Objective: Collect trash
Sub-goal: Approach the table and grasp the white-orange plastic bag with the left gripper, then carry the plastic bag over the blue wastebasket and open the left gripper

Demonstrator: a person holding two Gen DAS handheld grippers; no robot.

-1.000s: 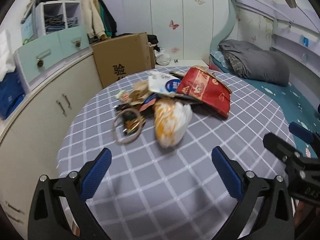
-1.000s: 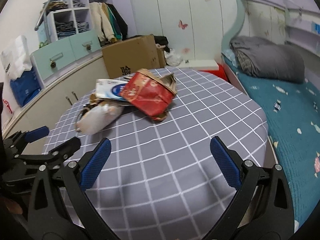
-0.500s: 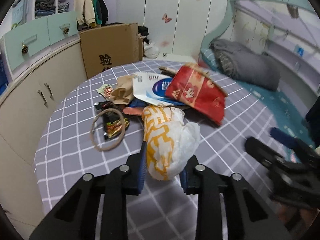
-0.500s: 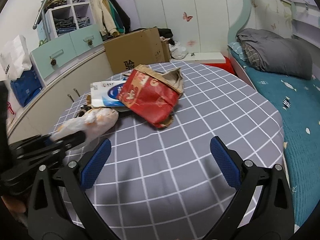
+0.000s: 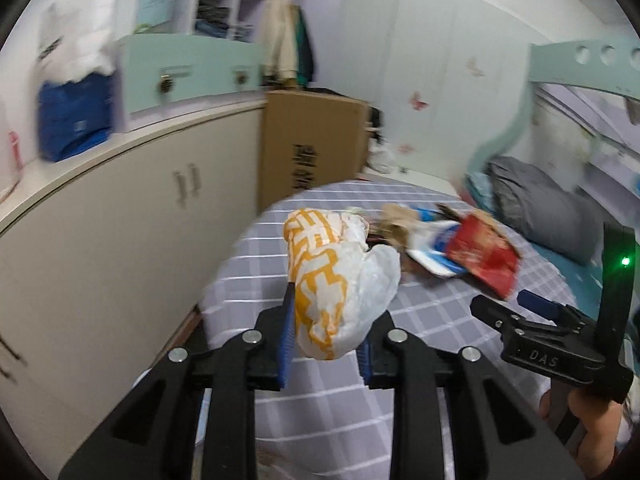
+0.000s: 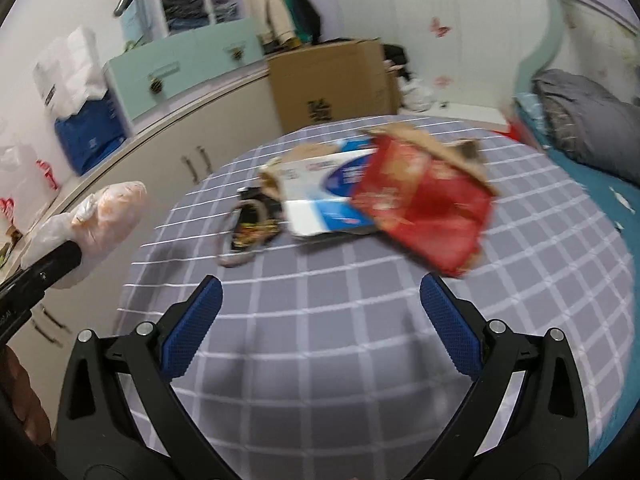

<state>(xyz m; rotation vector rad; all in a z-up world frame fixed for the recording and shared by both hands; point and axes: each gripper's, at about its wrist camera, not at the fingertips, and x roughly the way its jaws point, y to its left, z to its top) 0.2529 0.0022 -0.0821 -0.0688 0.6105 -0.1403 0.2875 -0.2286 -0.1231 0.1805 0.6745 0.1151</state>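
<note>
My left gripper [image 5: 326, 340] is shut on a crumpled white-and-orange plastic bag [image 5: 336, 276], held off the cloth over the left edge of the round table [image 5: 436, 320]. In the right wrist view the same bag [image 6: 108, 216] hangs at the far left in the left gripper [image 6: 68, 258]. My right gripper [image 6: 320, 304] is open above the checked tablecloth [image 6: 340, 344], with nothing between its fingers. Beyond it lie a red packet [image 6: 424, 208], a white-and-blue packet [image 6: 328, 196], and a ring with a dark wrapper [image 6: 248, 232]. The right gripper [image 5: 508, 306] also shows at the right of the left wrist view.
A cream cabinet [image 5: 120, 216] runs along the left, close to the table. A cardboard box [image 6: 332, 80] stands behind the table. A bed with a grey blanket [image 5: 548, 208] lies to the right. A blue bag [image 6: 92, 132] sits on the cabinet top.
My left gripper closed on the white-and-orange bag, lifted it off the cloth and swung left toward the cabinet. My right gripper, still open, moved closer to the remaining trash pile.
</note>
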